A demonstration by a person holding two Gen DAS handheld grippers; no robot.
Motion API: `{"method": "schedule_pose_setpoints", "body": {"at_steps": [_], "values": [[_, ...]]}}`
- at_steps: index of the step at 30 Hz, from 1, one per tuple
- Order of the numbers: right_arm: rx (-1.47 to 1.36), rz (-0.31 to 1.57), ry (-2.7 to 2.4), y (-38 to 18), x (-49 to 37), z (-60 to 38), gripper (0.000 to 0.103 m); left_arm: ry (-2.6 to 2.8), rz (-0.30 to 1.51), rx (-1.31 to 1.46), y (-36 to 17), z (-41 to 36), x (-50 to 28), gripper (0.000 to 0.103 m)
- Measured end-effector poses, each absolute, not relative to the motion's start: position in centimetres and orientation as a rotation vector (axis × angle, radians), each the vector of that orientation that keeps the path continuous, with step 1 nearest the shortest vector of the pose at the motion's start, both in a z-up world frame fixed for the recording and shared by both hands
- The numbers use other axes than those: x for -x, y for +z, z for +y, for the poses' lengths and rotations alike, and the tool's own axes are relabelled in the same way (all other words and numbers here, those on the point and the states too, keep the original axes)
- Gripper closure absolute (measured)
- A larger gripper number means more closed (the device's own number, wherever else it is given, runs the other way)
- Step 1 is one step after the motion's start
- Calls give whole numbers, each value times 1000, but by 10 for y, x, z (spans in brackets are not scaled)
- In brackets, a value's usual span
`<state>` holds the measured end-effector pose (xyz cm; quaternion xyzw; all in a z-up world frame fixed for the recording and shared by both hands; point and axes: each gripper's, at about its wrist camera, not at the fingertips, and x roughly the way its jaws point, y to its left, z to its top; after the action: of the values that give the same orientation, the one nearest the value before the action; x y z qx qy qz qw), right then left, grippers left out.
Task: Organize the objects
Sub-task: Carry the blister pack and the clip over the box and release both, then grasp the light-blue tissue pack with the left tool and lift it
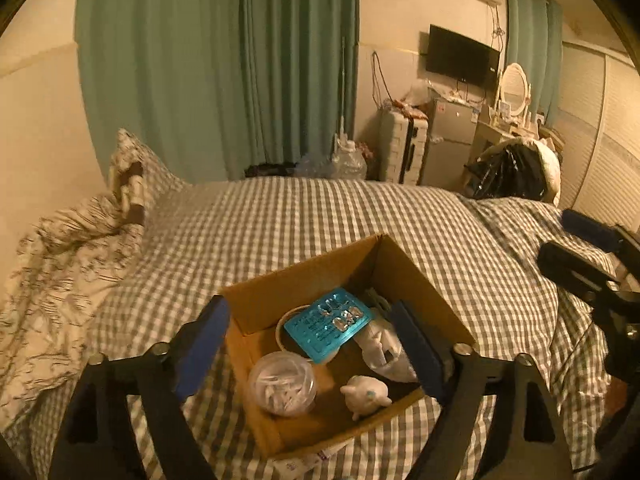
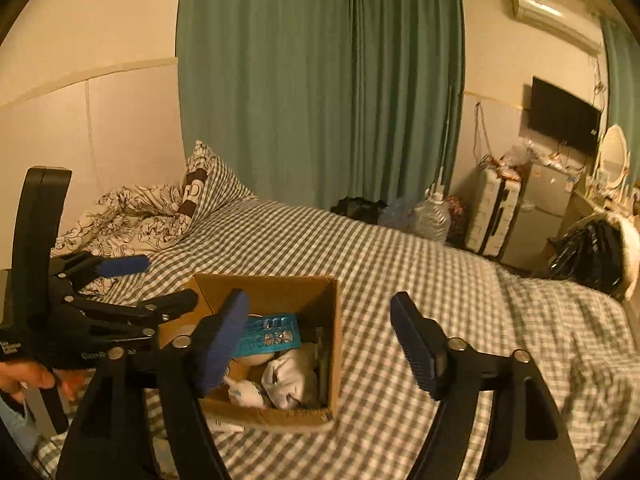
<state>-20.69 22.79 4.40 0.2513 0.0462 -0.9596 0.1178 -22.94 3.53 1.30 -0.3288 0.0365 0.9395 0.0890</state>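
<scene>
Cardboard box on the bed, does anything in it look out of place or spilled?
Nothing spilled. The blue pill pack lies tilted across a round tin inside the cardboard box, propped rather than flat. The clear jar sits upright and shut.

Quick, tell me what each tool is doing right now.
Left tool: open, holding nothing, poised over the cardboard box.
Right tool: open, holding nothing, by the box's right wall.

Grey-white checked bedspread (image 1: 320, 216) — brown box (image 1: 404, 276), teal blister pack (image 1: 328, 324), green curtains (image 1: 216, 64).
</scene>
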Motion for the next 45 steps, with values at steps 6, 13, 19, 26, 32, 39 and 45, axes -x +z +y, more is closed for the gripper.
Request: {"method": "schedule_pose_setpoints", "body": {"at_steps": [6, 13, 19, 26, 32, 39, 45], "values": [[-713, 172, -2871, 63, 161, 246, 9, 2875, 69, 934, 28, 27, 184, 0], [-797, 194, -2936, 27, 127, 258, 2, 2914, 46, 1003, -10, 27, 141, 0], [-942, 143, -2917, -41, 121, 256, 2, 2946, 153, 1123, -80, 41, 119, 0], [-1079, 115, -2867, -90, 122, 253, 2, 2879, 169, 1345, -156, 47, 121, 0], [-1098, 93, -2860, -97, 126, 252, 2, 2810, 177, 1432, -189, 56, 129, 0], [-1145, 102, -2854, -109, 130, 252, 2, 2727, 73, 1459, -208, 52, 134, 23], [-1159, 99, -2865, -114, 126, 247, 2, 2721, 58, 1372, -176, 47, 122, 24]]}}
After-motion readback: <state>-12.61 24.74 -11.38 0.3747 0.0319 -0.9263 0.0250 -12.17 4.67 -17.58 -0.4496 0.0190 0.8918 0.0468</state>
